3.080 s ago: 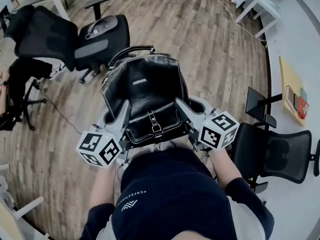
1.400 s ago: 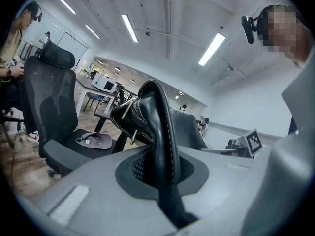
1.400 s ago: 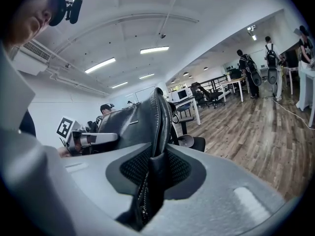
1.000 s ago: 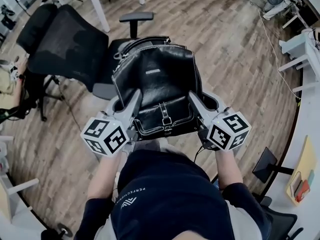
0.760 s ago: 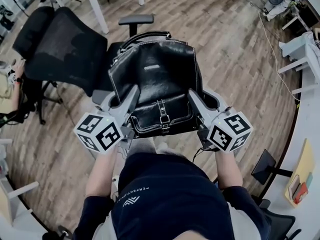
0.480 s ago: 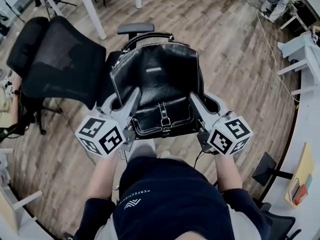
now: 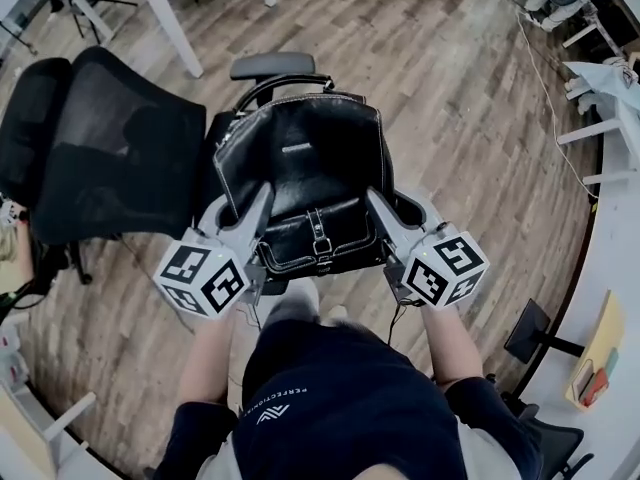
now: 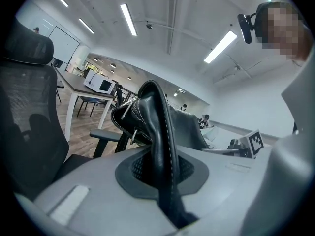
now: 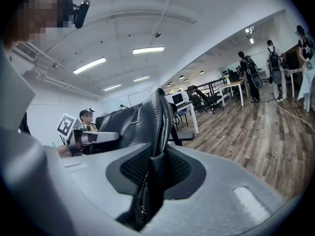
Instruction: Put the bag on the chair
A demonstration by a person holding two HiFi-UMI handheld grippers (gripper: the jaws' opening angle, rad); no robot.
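Plainly, both forearms reached forward from the lower middle of the head view, side by side. The left gripper (image 7: 255,213) and the right gripper (image 7: 385,218) angled slightly inward toward each other, one at each flank of the black leather bag (image 7: 300,163). In the left gripper view, the jaws of the left gripper (image 8: 160,168) pinched a stitched edge of the bag (image 8: 157,127). In the right gripper view, the right gripper (image 9: 153,173) likewise clamped a zippered edge of the bag (image 9: 158,117).

The bag hung between them at the centre of the frame, front panel and buckle strap (image 7: 318,230) facing up. It sat just right of the mesh back of the black office chair (image 7: 110,158), covering the seat. Whether it touched the seat could not be told. The chair's armrest (image 7: 265,65) showed just beyond the bag's carry handle (image 7: 285,83).

Counted: two grippers, two marker cubes, one bag, one buckle strap, one office chair by the bag, and one white table leg (image 7: 170,28) in the upper left, over the wooden floor (image 7: 450,98).
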